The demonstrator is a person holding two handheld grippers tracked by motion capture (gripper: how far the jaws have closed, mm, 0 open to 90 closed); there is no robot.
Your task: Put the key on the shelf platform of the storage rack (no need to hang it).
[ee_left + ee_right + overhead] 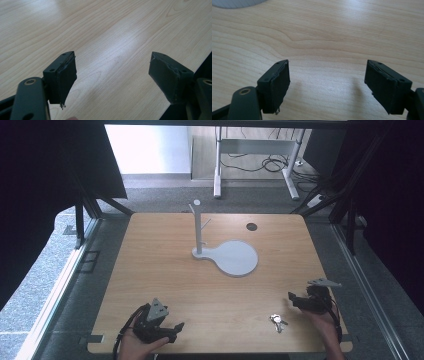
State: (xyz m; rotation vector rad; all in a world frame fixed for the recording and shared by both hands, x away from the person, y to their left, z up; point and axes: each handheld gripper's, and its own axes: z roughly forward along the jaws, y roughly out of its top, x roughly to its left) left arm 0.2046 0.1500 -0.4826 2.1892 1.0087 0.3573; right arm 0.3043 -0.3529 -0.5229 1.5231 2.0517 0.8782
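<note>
A small bunch of keys (277, 321) lies on the wooden table (165, 270) near its front edge, right of the middle. Behind it stands a grey stand (225, 256): a round flat base with an upright post and short pegs. My left gripper (172, 329) rests at the front left, held by a hand, jaws wide apart with nothing between them (112, 80). At the front right my right gripper (294, 299) is also open and empty (327, 85), just right of and behind the keys, pointing left.
A small dark round hole (251, 226) sits in the table top at the back right. Black frame struts (350, 215) rise beside both sides of the table. A grey desk frame with cables (260, 160) stands on the floor beyond.
</note>
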